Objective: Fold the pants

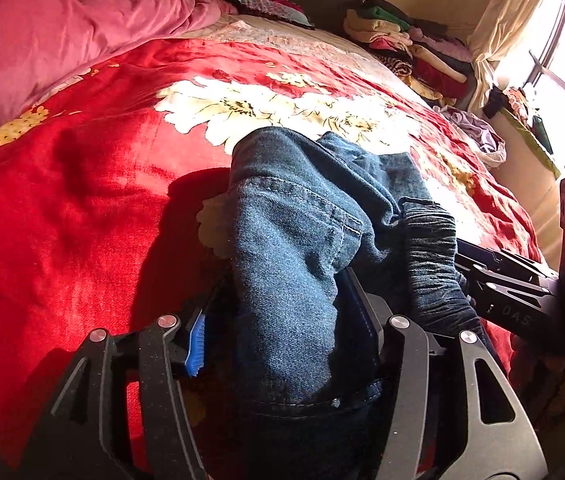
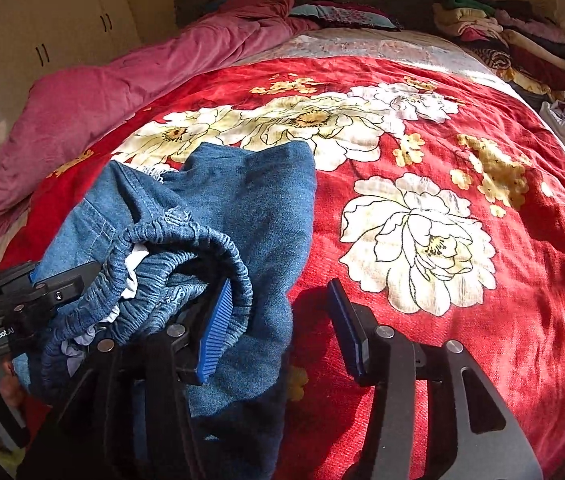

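We are setting a bundled pair of blue denim pants (image 1: 302,232) down near the front edge of the red floral blanket (image 1: 82,208), and both grippers are letting go of it. In our judgement the fold is barely begun: the cloth is lying in a rumpled heap with the elastic waistband (image 2: 186,248) bunched on top, so the step in hand is releasing cleanly and then taking fresh holds to spread the garment flat.

To do that well, we are advising that both pairs of jaws come fully clear of the denim before either hand lifts away, so no fold gets dragged along. The next holds should be at the two ends of the waistband, so the legs can be drawn straight across the open blanket toward twelve o'clock.

In the left wrist view, the left gripper (image 1: 286,340) is standing with its jaws spread, and a thick roll of denim is passing between them from six o'clock up toward twelve; the blue pad at nine o'clock is not pressing the cloth. In the right wrist view, the right gripper (image 2: 282,332) is also spread: the pants are lying at its nine to eleven o'clock, draped over and behind its left pad, while the gap itself is showing mostly bare blanket.
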`<state>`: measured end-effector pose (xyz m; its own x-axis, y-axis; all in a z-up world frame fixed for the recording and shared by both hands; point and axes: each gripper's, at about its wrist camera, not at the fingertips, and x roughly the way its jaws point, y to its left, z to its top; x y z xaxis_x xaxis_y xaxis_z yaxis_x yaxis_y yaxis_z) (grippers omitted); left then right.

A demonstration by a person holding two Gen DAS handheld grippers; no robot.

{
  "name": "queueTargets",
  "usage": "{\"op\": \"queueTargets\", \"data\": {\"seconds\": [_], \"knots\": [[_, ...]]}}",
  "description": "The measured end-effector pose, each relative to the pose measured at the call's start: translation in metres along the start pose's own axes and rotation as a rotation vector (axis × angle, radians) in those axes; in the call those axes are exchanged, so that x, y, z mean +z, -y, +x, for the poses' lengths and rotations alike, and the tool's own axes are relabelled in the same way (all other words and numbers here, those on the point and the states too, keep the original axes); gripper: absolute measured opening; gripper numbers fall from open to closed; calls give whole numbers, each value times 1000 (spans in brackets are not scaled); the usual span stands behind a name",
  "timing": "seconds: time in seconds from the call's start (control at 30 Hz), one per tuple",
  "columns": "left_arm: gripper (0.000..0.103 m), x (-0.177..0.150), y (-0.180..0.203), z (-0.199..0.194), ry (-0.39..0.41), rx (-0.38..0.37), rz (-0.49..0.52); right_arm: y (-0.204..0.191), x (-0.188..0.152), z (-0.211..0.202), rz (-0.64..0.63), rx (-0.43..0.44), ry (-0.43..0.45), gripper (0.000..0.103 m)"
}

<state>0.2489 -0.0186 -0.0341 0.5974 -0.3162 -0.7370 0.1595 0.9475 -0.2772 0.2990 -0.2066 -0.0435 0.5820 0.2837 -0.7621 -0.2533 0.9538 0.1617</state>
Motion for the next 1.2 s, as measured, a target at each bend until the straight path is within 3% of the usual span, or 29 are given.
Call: {"op": "queueTargets", "data": {"seconds": [0.17,0.2,0.3,0.4,0.5,0.6,0.73,0.97,1.2], "knots": [[53,0,-1,-3,5,-1,-3,-1,1,-8,1,0,18,52],[54,0,-1,-4,7,-3,-3,-2,1,-10,0,5,25,58],[58,1,1,-12,17,3,4,-6,0,-23,-9,2,59,61],[64,-1,3,-23,39,10,13,-7,-1,-42,-4,12,111,74],[70,-2,6,-39,64,11,21,-11,-3,-62,-21,-1,155,75],[82,-4,10,-57,100,23,32,-15,-6,-83,-31,-16,206,93],[93,-7,13,-82,143,39,39,-20,-10,-110,-45,-27,265,96],[93,-15,16,-117,189,49,43,-31,-22,-149,-73,-34,339,98],[93,-30,19,-144,214,78,47,-39,-42,-175,-76,-22,357,98]]}}
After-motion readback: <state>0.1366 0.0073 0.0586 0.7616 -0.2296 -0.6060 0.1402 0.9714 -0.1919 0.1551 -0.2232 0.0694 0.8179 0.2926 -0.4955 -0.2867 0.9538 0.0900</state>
